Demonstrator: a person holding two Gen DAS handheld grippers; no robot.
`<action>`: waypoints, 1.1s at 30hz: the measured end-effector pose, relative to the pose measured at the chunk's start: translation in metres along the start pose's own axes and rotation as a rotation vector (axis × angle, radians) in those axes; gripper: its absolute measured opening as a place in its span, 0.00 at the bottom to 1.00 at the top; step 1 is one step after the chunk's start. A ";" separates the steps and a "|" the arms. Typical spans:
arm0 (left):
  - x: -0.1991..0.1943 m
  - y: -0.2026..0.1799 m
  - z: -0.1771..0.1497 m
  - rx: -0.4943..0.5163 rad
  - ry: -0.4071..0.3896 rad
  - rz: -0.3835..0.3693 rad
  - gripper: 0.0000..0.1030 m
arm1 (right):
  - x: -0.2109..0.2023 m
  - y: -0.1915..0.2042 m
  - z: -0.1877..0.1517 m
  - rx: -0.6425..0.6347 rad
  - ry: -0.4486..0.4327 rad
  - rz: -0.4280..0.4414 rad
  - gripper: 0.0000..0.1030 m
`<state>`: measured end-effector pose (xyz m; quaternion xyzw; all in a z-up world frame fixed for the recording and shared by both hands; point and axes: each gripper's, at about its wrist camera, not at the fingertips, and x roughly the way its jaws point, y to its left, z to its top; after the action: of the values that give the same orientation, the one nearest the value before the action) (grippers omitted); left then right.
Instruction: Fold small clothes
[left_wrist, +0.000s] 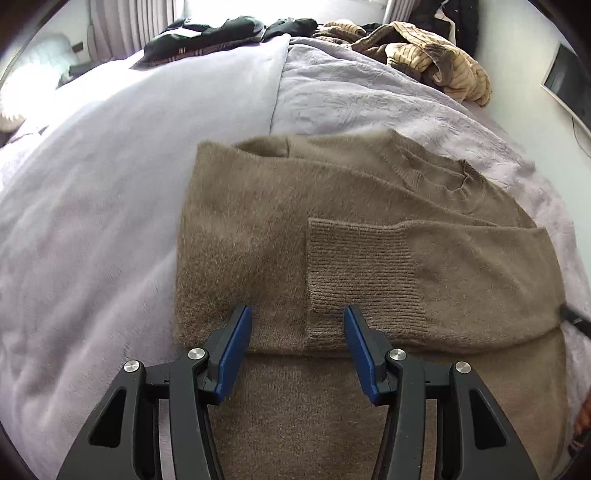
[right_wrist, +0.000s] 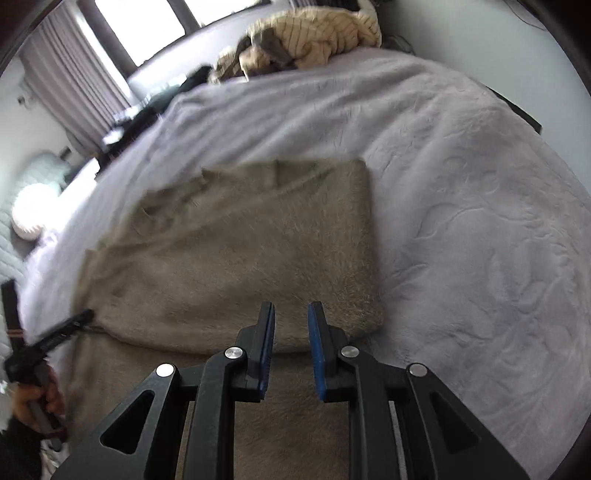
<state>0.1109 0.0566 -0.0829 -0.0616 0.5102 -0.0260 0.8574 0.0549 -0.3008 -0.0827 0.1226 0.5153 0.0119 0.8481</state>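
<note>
Your left gripper (left_wrist: 297, 319) hangs over the near part of the brown sweater (left_wrist: 332, 240), tilted steeply down, its blue pads (left_wrist: 236, 354) standing well apart with nothing pinched between them. Between and just beyond its fingertips lies the ribbed cuff (left_wrist: 360, 275) of a sleeve that is folded across the sweater's body, and under the fingers a fold edge runs across the garment from side to side. At the far right of that view a dark tip of your other gripper shows at the sweater's right edge.

Your right gripper (right_wrist: 291, 314) is also pointed down at the sweater (right_wrist: 240, 258), near its right side. Its jaws are only a narrow gap apart and are opening; no cloth is caught between them, and the pads (right_wrist: 316, 354) sit clear above the fabric. This view is blurred, so fine detail of the knit is lost. At the lower left edge of it you can see your left hand (right_wrist: 33, 402) gripping the handle of the left gripper.

The sweater lies flat on the bed, on a pale lilac blanket (left_wrist: 92, 221), partly folded: the upper part with the ribbed neckline (left_wrist: 454, 181) lies at the far side, and the right edge is straight and tidy. Farther up the bed, well apart from the sweater, sit a heap of tan striped clothing (left_wrist: 424, 55) and some dark clothes (left_wrist: 207, 33). Curtains (right_wrist: 70, 77) hang by a bright window beyond.
</note>
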 end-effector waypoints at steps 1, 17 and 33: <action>-0.002 0.001 -0.002 0.003 -0.009 -0.005 0.52 | 0.007 -0.003 -0.003 0.002 0.012 0.007 0.20; -0.009 -0.003 -0.011 0.032 -0.014 0.002 0.52 | -0.029 -0.017 -0.022 0.060 -0.023 0.061 0.22; -0.033 -0.002 -0.023 0.033 -0.014 0.019 0.52 | -0.045 -0.007 -0.038 0.062 -0.018 0.091 0.40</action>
<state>0.0754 0.0559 -0.0646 -0.0427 0.5041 -0.0259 0.8622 0.0001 -0.3068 -0.0620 0.1724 0.5015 0.0335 0.8472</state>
